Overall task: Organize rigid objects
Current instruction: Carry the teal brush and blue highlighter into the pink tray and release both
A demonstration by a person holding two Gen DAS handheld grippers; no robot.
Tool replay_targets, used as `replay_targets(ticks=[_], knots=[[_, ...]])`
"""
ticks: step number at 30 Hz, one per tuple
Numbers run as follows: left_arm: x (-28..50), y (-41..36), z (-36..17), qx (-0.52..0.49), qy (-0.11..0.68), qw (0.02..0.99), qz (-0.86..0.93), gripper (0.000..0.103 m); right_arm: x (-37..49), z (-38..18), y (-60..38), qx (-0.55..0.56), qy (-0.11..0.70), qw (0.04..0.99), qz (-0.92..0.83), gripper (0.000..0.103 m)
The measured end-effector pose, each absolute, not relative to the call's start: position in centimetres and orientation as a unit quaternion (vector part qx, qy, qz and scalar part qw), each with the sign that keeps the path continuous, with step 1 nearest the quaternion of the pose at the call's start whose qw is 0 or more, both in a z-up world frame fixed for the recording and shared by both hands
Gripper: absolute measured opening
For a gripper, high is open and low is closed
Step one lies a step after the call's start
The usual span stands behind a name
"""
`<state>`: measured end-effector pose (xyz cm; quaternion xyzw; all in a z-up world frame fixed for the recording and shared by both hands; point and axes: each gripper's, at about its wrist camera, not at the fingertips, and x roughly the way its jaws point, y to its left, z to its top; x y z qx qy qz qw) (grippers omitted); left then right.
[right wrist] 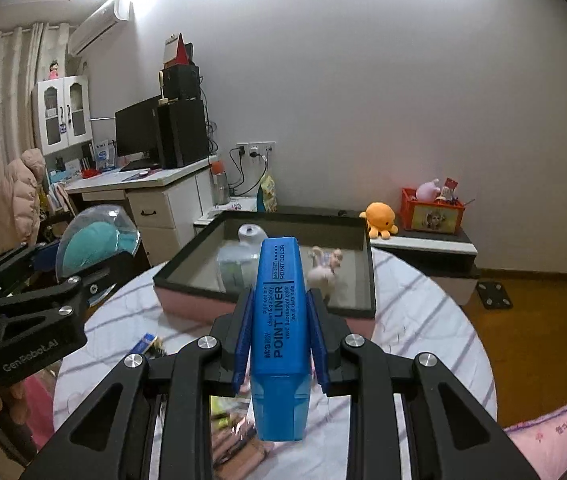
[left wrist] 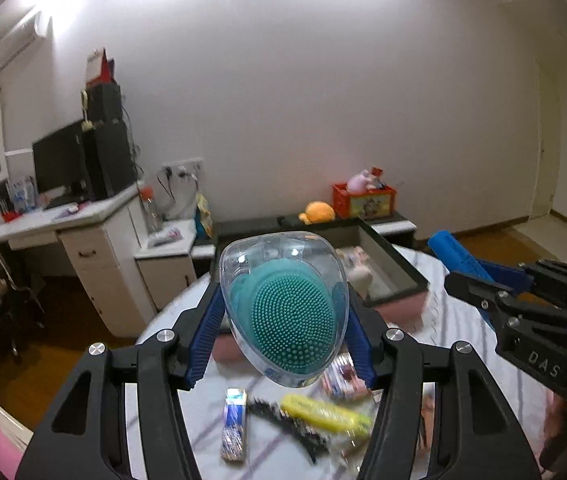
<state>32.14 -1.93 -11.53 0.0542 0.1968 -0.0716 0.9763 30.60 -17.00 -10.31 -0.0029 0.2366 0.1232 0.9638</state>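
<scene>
Carrying: both grippers are loaded and held in the air above the round white striped table (right wrist: 423,320).
Left gripper (left wrist: 285,328): clamped on the clear egg-shaped plastic case holding a teal nubbed silicone brush (left wrist: 287,308); the blue pads press on its curved sides.
Right gripper (right wrist: 281,340): clamped on the blue rectangular plastic highlighter marked POINT LINER (right wrist: 281,320), which stands up between the pads.
Destination: likely the shallow black-rimmed tray (right wrist: 369,276) ahead, already holding a small pale figurine (right wrist: 325,270) and a translucent container (right wrist: 239,264).
Slip risk: the smooth rounded case could squirt out of the pads.
Collision risk: the grippers are near each other and could knock together over the tray.
Drop risk: releasing from this height could topple the figurine.
Clutter: a yellow highlighter (left wrist: 323,414) and a black toothed hair clip (left wrist: 295,426) lie below.
</scene>
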Motion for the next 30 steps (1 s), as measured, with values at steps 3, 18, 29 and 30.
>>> replay_targets(ticks=[3, 18, 29, 30], knots=[[33.5, -1.8, -10.8, 0.044, 0.191, 0.978, -0.072, 0.058, 31.9, -9.9, -16.8, -0.005, 0.234, 0.964, 0.126, 0.027], [44.0, -0.7, -12.5, 0.085, 0.211, 0.973, -0.044, 0.058, 42.1, -11.5, -17.6, -0.024, 0.275, 0.953, 0.126, 0.027], [50.4, -0.4, -18.4, 0.069, 0.318, 0.944, -0.060, 0.058, 47.9, -17.1, -16.1, -0.030, 0.366, 0.918, 0.153, 0.027], [50.7, -0.4, -18.7, 0.065, 0.325, 0.941, -0.063, 0.058, 48.1, -17.5, -15.8, -0.034, 0.370, 0.915, 0.155, 0.027]])
